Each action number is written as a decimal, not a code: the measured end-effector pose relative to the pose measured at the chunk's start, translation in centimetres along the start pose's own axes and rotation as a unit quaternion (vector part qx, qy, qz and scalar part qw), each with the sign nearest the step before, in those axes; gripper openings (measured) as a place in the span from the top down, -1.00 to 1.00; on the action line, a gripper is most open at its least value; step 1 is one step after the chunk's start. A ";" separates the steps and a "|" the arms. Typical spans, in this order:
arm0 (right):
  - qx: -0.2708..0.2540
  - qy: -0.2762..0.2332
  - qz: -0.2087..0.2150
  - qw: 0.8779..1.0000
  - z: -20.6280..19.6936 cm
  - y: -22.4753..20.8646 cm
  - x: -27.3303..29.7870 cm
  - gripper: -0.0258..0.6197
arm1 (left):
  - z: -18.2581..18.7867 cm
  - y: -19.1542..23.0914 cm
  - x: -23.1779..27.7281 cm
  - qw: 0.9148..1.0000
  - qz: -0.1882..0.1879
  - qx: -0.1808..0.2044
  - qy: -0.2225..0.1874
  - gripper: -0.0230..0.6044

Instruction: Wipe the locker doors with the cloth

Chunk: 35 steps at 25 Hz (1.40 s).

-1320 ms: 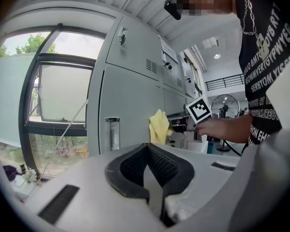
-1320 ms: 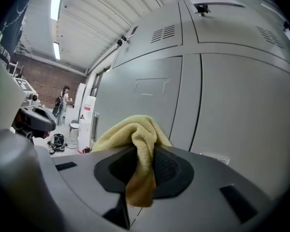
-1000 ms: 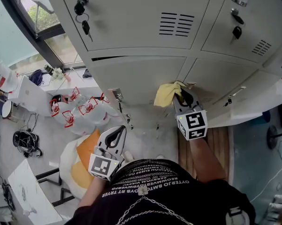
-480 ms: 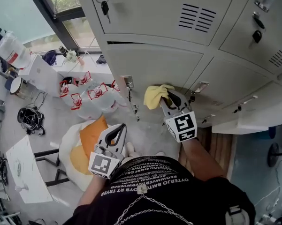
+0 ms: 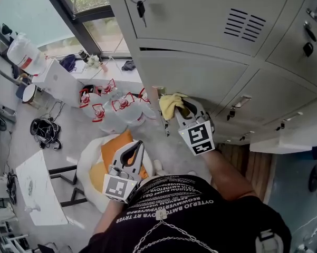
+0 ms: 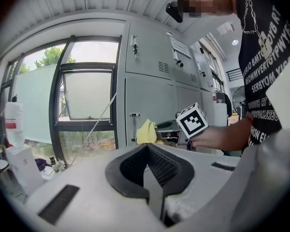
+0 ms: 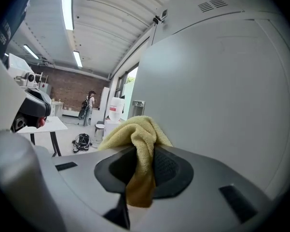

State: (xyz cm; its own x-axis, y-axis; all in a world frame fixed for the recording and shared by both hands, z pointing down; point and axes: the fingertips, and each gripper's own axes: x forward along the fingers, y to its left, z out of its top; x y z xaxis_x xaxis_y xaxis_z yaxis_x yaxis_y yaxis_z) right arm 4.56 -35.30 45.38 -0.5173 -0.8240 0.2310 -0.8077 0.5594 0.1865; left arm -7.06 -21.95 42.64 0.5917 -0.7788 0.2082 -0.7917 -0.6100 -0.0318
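My right gripper [image 5: 185,107] is shut on a yellow cloth [image 5: 170,104], which is pressed against the lower part of a grey locker door [image 5: 200,78], close to that door's left edge. In the right gripper view the cloth [image 7: 137,144] bunches out between the jaws, with the door [image 7: 207,100] right beside it. My left gripper [image 5: 133,153] hangs low by my body, shut and empty, away from the lockers. From the left gripper view, the cloth [image 6: 146,131] and the right gripper's marker cube [image 6: 191,121] show against the lockers.
Keys [image 5: 141,7] hang from the upper locker door. A window [image 5: 53,15] stands left of the lockers. Plastic bottles [image 5: 113,109], an orange-and-white bag [image 5: 103,159], cables [image 5: 45,130] and a white table [image 5: 34,191] crowd the floor at left.
The right gripper with the cloth has slid leftward along the lower locker door, towards its left edge. The left gripper stays shut by my body.
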 end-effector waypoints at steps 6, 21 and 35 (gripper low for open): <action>0.003 0.012 -0.019 1.000 -0.4 -0.6 -0.4 0.70 | 0.3 -0.2 1.9 0.999 -0.050 0.008 -0.005 0.92; 0.030 0.061 -0.126 0.990 -5.2 -8.9 -7.7 0.69 | 1.4 -5.2 7.0 0.985 -0.169 0.032 -0.012 0.92; 0.024 0.047 -0.076 0.996 -6.5 -9.3 -11.3 0.69 | 0.0 -10.2 6.1 0.993 -0.116 0.016 -0.002 0.92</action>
State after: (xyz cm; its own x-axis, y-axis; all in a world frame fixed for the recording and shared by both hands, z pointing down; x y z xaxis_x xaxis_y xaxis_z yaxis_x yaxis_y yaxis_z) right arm 19.75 -30.64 47.23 -0.3606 -0.8859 0.2919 -0.8888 0.4213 0.1804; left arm 4.61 -20.51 44.24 0.7580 -0.6173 0.2104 -0.6290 -0.7773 -0.0145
